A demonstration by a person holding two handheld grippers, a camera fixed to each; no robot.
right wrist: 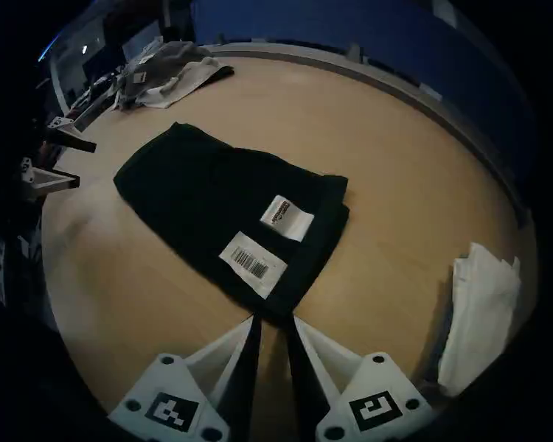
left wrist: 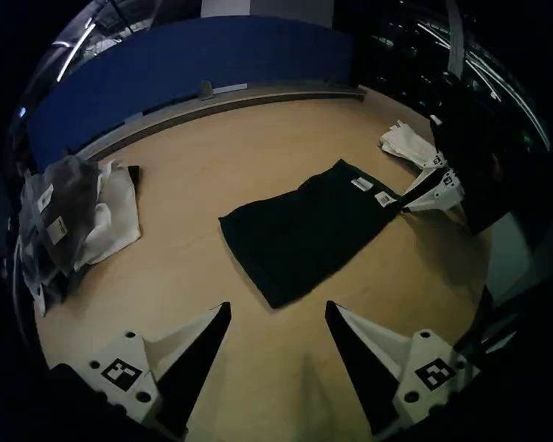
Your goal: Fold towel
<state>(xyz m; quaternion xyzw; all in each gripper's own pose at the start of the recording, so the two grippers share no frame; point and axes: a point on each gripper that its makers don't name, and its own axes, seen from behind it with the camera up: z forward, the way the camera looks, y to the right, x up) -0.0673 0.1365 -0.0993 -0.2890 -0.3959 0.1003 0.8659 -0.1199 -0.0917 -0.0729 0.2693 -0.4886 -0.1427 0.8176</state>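
- The left gripper [left wrist: 276,305] is held low above the table [left wrist: 225,155], level and aimed across it at the towel [left wrist: 306,236]. Its two fingers are spread wide, and nothing is held between them.
- The right gripper [right wrist: 273,321] is brought down to the towel's near corner. Its fingers are drawn narrow, with a slim gap left between them, and the dark corner lies right at their tips. Whether the cloth is actually pinched cannot be told.
- The towel, dark and already folded into a flat rectangle, is laid near the middle of the table, well apart from the other cloths.
- A pale wood-grain top is seen, edged at the back by a grey rail and a blue partition [left wrist: 188,59]. The room beyond is dim.
- A loose heap of white and grey cloths [left wrist: 85,214] is piled near one edge of the table. A folded white stack [right wrist: 483,309] is set near another edge.
- Two white tags are fixed on the towel: a barcode tag [right wrist: 252,264] and a printed tag [right wrist: 287,218], the print too small to be read.
- Black-and-white square markers [right wrist: 175,411] are carried on the gripper fingers.
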